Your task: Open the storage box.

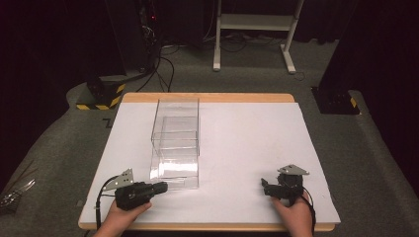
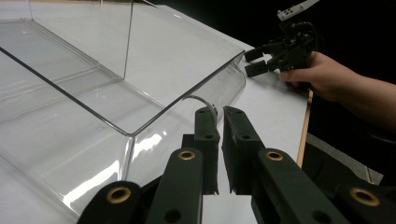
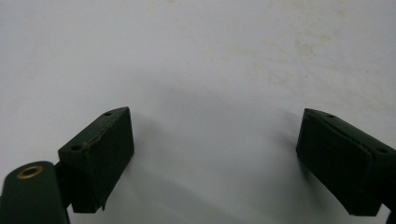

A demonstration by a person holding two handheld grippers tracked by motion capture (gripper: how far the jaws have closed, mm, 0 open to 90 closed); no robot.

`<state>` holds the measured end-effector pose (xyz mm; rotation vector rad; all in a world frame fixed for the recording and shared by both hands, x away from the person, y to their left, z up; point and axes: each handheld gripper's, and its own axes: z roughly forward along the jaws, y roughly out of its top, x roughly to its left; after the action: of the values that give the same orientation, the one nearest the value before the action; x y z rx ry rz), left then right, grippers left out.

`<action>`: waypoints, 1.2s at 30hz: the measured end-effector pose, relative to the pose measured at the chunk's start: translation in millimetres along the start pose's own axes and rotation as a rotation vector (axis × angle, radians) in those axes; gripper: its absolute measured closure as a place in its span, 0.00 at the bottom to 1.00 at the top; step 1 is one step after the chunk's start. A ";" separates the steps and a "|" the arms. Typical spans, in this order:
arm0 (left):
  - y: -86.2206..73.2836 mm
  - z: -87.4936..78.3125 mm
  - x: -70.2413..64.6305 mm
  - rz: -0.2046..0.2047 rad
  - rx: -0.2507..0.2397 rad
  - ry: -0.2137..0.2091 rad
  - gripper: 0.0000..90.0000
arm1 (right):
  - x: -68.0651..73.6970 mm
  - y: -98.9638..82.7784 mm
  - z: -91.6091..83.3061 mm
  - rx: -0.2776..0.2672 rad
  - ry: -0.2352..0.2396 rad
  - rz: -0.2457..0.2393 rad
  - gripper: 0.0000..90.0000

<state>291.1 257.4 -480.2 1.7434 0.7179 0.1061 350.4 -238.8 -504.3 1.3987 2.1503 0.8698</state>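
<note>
High view: clear plastic box (image 1: 175,143), open-topped with inner dividers, sits left of centre on the white table (image 1: 247,138), long axis running near to far. Left gripper (image 1: 159,187) is at the box's near end, tips pointing right and right up against the near wall; contact can't be confirmed from here. Right gripper (image 1: 266,188) rests near the near-right table corner, well apart from the box, held by the right hand (image 1: 294,210). Left gripper view: jaws nearly pressed together, thin gap showing between the pads (image 2: 208,140), and a small clear curved tab or lip on the box's near wall sits right at the tips. They may be pinching it, can't tell for sure. Box rim (image 2: 187,100) and divider panel visible beyond; the other gripper (image 2: 261,58) shows far right with its jaws apart. Right gripper view: jaws spread wide over bare table surface (image 3: 210,56), nothing between them. Handling, my read: box looks light, rigid, thin-walled, slick acrylic; likely to slide on the table rather than lift cleanly, and could crack or scuff if squeezed hard. Best hold is probably pinching a wall edge at the rim or that near tab, light force, second gripper steadying the far side.
</note>
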 end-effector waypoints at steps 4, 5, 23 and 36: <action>-2.9 -4.1 -0.7 -0.003 -0.001 -0.003 0.94 | 0.0 0.0 0.0 0.000 0.000 0.000 0.12; -3.4 -4.9 -1.2 -0.007 -0.002 -0.004 0.94 | 0.0 0.0 0.0 0.000 0.000 0.000 0.12; -1.3 -26.0 -6.1 0.001 -0.067 0.039 0.84 | -0.2 0.1 0.1 0.000 0.001 0.000 0.12; 5.7 -36.2 -6.7 0.002 -0.157 0.085 0.79 | 0.0 0.1 0.1 0.001 0.001 0.002 0.12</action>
<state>272.5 283.9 -461.9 1.5967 0.7499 0.2337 350.5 -238.8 -504.3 1.4008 2.1503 0.8702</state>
